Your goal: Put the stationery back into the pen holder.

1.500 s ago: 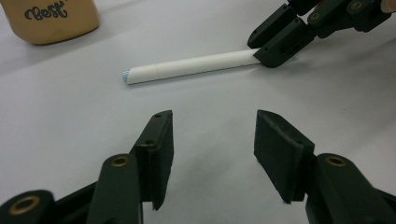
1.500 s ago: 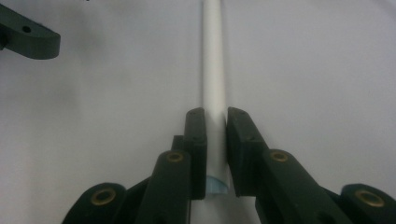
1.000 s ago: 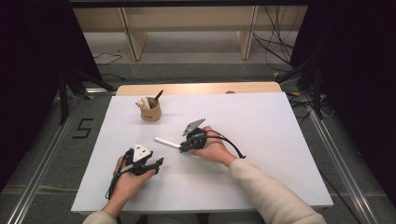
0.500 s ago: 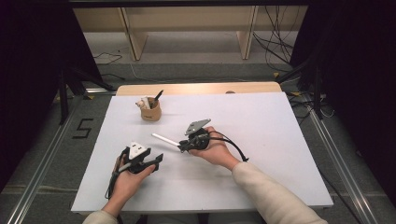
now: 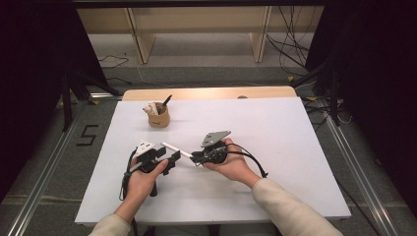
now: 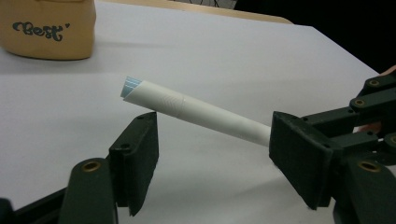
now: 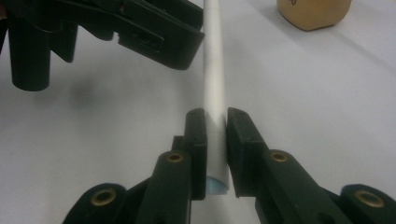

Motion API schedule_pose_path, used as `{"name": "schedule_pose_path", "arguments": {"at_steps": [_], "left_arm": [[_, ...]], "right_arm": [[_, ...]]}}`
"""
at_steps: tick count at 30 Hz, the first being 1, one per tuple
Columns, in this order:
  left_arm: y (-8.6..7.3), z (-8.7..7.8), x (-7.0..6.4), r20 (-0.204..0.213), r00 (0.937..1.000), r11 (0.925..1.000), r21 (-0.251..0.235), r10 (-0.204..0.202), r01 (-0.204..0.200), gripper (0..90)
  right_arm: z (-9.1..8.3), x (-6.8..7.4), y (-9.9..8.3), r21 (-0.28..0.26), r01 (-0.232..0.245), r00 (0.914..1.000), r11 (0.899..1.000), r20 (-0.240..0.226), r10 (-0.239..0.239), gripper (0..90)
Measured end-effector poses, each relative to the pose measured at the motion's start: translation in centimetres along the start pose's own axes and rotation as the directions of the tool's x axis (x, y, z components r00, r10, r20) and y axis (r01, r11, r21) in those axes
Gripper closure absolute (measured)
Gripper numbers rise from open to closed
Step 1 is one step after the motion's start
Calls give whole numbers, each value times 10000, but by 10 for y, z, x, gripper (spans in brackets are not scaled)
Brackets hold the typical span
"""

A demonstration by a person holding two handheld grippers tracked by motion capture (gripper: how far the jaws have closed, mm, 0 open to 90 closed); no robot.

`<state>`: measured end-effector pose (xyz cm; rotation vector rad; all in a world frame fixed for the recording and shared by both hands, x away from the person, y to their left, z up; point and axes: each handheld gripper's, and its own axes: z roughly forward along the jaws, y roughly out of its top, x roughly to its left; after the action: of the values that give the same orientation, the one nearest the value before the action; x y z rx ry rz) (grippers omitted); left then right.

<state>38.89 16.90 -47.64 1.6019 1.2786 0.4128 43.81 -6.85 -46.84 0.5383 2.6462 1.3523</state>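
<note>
Currently the right gripper [image 7: 215, 140] is clenched on one end of the slim white rolled-paper tube with a pale blue inner edge [image 7: 214, 70], holding it clear of the white table top [image 5: 275, 128]. The left gripper [image 6: 212, 154] stands released, jaws wide apart, with the tube's free half passing over the gap between them.

Risks, as judged:
- The tube is soft paper; a hard squeeze from the left jaws would likely flatten or crease it.
- If the right grip lets go before the left one closes, the tube drops to the table and may roll.
- Closing off-centre could lever the tube out of the right jaws.

Appearance: smooth, matte, tightly wound, slightly tapered, blue showing at both ends. A tan cup printed "Best" [image 6: 46, 28] stands farther back, well apart.
</note>
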Motion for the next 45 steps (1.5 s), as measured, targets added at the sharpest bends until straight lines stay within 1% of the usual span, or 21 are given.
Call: {"name": "schedule_pose_path", "arguments": {"at_steps": [2, 4, 6, 8, 10, 14, 16, 17, 20, 22, 26, 30, 31, 35, 36, 37, 38, 39, 40, 41, 45], "left_arm": [[0, 2, 0, -21, 10000, 10000, -40, 12, -12, 330], [1, 4, 0, 28, 10000, 9999, -60, -95, 95, 330], [1, 5, 0, 59, 9995, 9994, -113, -317, 318, 327], [2, 7, -1, 91, 9990, 9989, -162, -433, 434, 323], [2, 8, -2, 158, 9976, 9973, -261, -678, 682, 323], [3, 10, -3, 295, 9947, 9943, -376, -984, 994, 342], [4, 10, -4, 387, 9926, 9919, -492, -1153, 1171, 382], [4, 10, -5, 417, 9925, 9915, -556, -1152, 1174, 405], [6, 10, -7, 594, 9870, 9840, -893, -1495, 1544, 497], [7, 9, -8, 682, 9860, 9815, -1062, -1524, 1590, 559], [9, 8, -11, 959, 9822, 9762, -1307, -1613, 1731, 645], [12, 6, -17, 1246, 9815, 9742, -1556, -1451, 1638, 709], [13, 5, -18, 1307, 9827, 9763, -1551, -1311, 1509, 723], [16, 3, -25, 1417, 9843, 9778, -1657, -1049, 1281, 768], [17, 3, -26, 1405, 9857, 9788, -1686, -930, 1164, 774], [17, 3, -28, 1345, 9886, 9818, -1671, -677, 900, 778], [18, 3, -29, 1279, 9904, 9822, -1730, -519, 738, 779], [19, 3, -30, 1142, 9931, 9840, -1722, -256, 451, 780], [19, 3, -31, 966, 9953, 9834, -1808, 5, 170, 780], [20, 3, -31, 899, 9958, 9835, -1807, 187, -21, 781], [21, 3, -30, 626, 9966, 9836, -1754, 526, -409, 781]], "right_arm": [[-1, 0, 0, -34, 17, 10000, 10000, 22, -17, 794], [-1, 0, 0, -46, 21, 10000, 10000, 19, -21, 794], [0, 0, 0, -79, 20, 10000, 10000, 13, -20, 794], [0, 1, 0, -93, 59, 10000, 9999, 10, -59, 794], [0, 2, 1, -181, 31, 10000, 9998, -7, -31, 794], [0, 3, 2, -246, 10, 10000, 9997, -24, -10, 794], [0, 3, 3, -269, -6, 10000, 9996, -28, 6, 794], [0, 3, 3, -295, -17, 10000, 9996, -13, 17, 794], [1, 4, 4, -297, 18, 10000, 9996, 18, -18, 794], [2, 5, 4, -314, 59, 10000, 9995, 13, -59, 794], [1, 8, 7, -333, 88, 10000, 9994, 25, -87, 794], [2, 9, 7, -343, 114, 9999, 9993, 20, -113, 794], [2, 9, 7, -331, 139, 9999, 9994, 20, -138, 794], [5, 10, 7, -393, 191, 9998, 9990, 81, -188, 792], [5, 10, 7, -399, 205, 9998, 9990, 72, -202, 789], [6, 10, 8, -391, 217, 9997, 9990, 73, -215, 788], [6, 10, 8, -402, 253, 9996, 9989, 142, -247, 784], [6, 10, 8, -425, 241, 9995, 9988, 199, -232, 773], [6, 10, 8, -426, 183, 9996, 9989, 229, -173, 741], [6, 9, 8, -456, 113, 9995, 9989, 287, -100, 689], [2, 4, 6, -511, -67, 9985, 9987, 546, 95, 560]]}}
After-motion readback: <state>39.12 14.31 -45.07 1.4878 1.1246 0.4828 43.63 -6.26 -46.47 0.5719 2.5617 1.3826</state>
